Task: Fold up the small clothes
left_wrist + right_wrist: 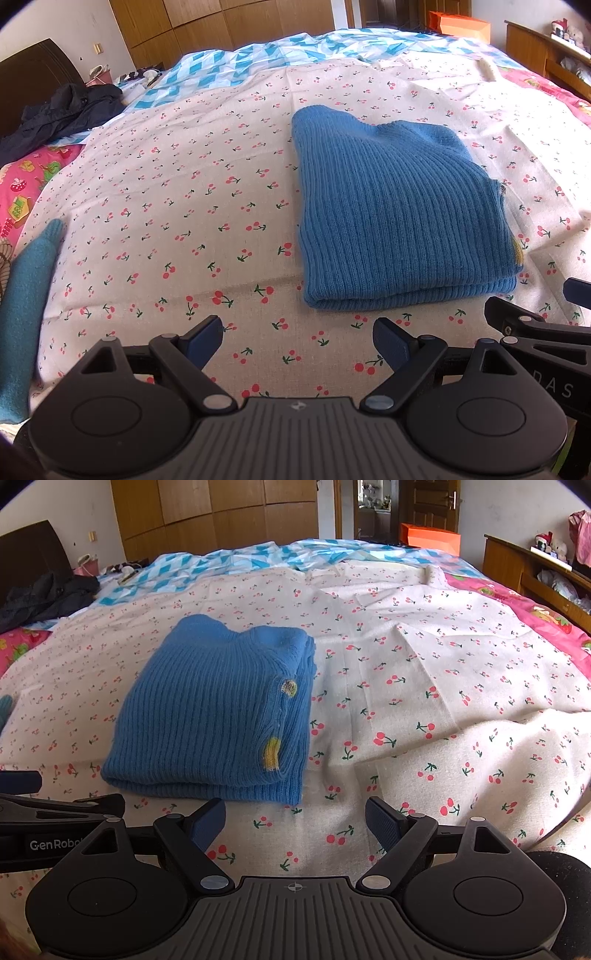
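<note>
A blue ribbed knit sweater (399, 214) lies folded into a thick rectangle on the cherry-print sheet (184, 206); it also shows in the right wrist view (214, 716), with small yellow patches along its right edge. My left gripper (297, 341) is open and empty, just in front of the sweater's near edge and to its left. My right gripper (295, 821) is open and empty, just in front of the sweater's near right corner. Each gripper shows at the edge of the other's view.
A teal garment (26, 317) lies at the left edge of the bed. Dark clothes (62, 114) are piled at the far left by the headboard. A blue-white quilt (280, 55) lies at the far side. A wooden shelf (535, 576) stands at the right.
</note>
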A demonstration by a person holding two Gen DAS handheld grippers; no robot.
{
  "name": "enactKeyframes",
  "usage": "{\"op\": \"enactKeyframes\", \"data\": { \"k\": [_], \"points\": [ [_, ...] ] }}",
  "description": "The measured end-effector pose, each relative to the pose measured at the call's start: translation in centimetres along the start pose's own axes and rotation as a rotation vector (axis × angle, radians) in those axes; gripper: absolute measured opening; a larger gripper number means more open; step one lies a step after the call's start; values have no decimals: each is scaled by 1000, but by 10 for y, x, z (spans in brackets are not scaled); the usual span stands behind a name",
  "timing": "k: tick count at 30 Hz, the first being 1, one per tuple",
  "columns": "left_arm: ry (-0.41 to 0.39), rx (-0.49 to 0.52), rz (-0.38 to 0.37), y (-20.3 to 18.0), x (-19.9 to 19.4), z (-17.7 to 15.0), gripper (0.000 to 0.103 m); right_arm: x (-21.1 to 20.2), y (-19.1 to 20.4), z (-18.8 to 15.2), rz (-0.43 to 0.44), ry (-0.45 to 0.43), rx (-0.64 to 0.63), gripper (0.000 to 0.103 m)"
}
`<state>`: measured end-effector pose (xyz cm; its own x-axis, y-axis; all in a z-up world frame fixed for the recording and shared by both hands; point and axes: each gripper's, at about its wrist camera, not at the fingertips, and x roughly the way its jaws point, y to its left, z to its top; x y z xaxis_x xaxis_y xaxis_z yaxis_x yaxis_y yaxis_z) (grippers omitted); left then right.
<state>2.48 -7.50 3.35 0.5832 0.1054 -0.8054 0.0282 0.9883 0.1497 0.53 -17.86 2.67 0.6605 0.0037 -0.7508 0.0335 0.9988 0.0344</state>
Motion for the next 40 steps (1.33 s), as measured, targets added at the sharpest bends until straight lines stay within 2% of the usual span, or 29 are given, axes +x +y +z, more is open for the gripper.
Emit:
{"op": "enactKeyframes", "data": {
  "k": [40],
  "points": [
    [5, -15, -1, 1, 0, -1, 92, 1, 0, -1, 3, 4, -1, 85]
  ]
}}
